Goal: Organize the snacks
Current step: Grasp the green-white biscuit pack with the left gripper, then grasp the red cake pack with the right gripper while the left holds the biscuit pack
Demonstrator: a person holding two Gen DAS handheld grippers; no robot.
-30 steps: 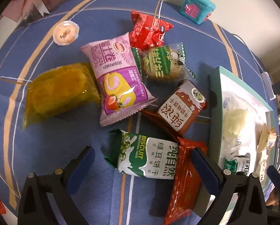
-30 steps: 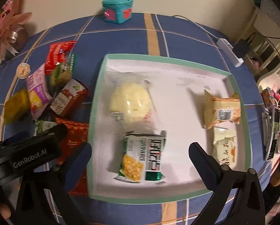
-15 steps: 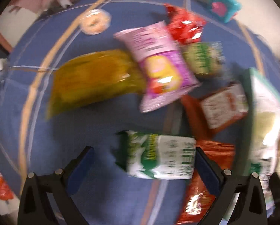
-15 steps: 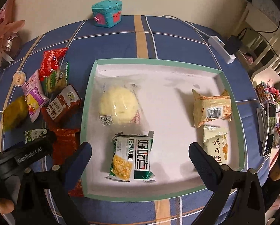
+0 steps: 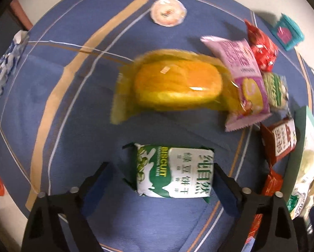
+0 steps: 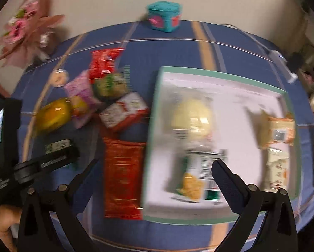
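Left gripper (image 5: 168, 180) jaws spread wide, straddling the green-and-white biscuit packet (image 5: 173, 171) lying flat on the blue striped tablecloth (image 5: 72, 115); right pad looks touching it, left pad apart. Right gripper (image 6: 154, 172) released, holding nothing, over the left edge of the teal-rimmed white tray (image 6: 230, 96), long red foil packet (image 6: 122, 176) just beside it.

My left gripper (image 5: 163, 180) hangs low, fingers spread wide; my right gripper (image 6: 154, 174) hovers higher, fingers (image 6: 226, 180) also apart.
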